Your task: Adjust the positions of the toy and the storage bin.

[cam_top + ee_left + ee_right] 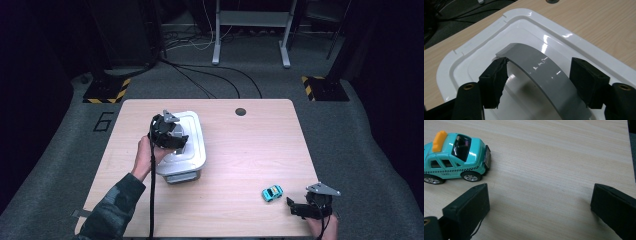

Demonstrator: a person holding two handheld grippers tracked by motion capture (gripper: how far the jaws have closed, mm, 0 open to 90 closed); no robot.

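Observation:
A white lidded container [197, 150] stands on the left half of the wooden table [250, 150]. My left gripper [172, 137] hovers over its lid [564, 32], held by a hand with a camouflage sleeve. In the left gripper view the jaws [539, 67] straddle the lid's arched grey handle [541, 72]; the left pad [496, 77] is at the handle's edge, the right pad [587, 82] stands slightly off it. A small teal toy taxi [272, 192] [454, 157] sits near the front right. My right gripper [293, 207] [539, 195] rests open just beside it, with bare table between its jaws.
A round cable hole [240, 111] lies near the table's far edge. Beyond the table are floor cables [210, 80], a metal stand [250, 30] and hazard-striped bases [107, 92]. The table's right edge [630, 157] runs close to my right gripper.

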